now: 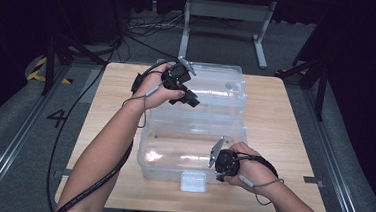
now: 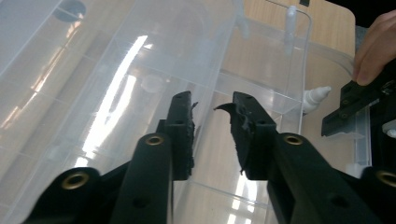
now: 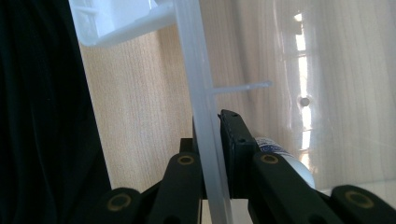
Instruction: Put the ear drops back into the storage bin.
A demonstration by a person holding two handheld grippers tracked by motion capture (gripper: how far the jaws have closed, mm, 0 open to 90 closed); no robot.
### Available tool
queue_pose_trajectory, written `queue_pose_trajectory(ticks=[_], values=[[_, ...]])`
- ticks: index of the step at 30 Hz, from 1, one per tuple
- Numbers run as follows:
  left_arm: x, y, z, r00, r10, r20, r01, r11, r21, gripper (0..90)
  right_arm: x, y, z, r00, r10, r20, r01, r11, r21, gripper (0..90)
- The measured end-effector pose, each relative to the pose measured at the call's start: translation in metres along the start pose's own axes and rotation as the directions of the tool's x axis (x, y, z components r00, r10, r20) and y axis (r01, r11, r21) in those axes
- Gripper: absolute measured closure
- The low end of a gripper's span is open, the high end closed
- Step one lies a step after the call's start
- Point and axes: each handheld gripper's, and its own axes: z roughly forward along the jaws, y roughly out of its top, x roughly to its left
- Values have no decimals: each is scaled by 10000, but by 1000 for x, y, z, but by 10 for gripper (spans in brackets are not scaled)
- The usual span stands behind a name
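A clear plastic box [image 1: 173, 145] stands on the wooden table [image 1: 285, 123] with its lid [image 1: 217, 83] swung back. My right gripper [image 1: 218, 161] is at the box's front right, shut on the box's thin wall [image 3: 201, 84], one jaw on each side. My left gripper [image 1: 194, 101] hovers over the back of the box near the lid, its jaws apart with nothing between them [image 2: 212, 100]. Through that gap I look down into the clear box [image 2: 140, 70]. A small white object with a blue label [image 3: 285, 158] lies inside the box, just behind the right gripper's jaw.
A white latch [image 1: 193, 181] sits at the middle of the box's front edge. The other gripper [image 2: 355, 102] and a fingertip [image 2: 376, 46] show at the right of the left gripper view. Bare table lies left and right of the box. A metal stand [image 1: 227, 13] is behind the table.
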Motion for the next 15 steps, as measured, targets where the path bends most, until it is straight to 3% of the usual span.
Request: queue_pose_trajectory(ticks=[5, 7, 15], values=[[1, 1, 0, 9998, -104, -167, 105, 9999, 26, 798, 1, 0, 0, 9999, 105, 12, -105, 9999, -32, 856], [3, 1, 1, 9995, -318, 0, 318, 9995, -7, 816, 1, 0, 0, 9999, 130, 29, -130, 9999, -64, 856], [0, 5, 4, 9994, -78, -341, 84, 9998, 168, 816, 1, -1, 0, 9999, 158, 48, -158, 9998, -113, 856]])
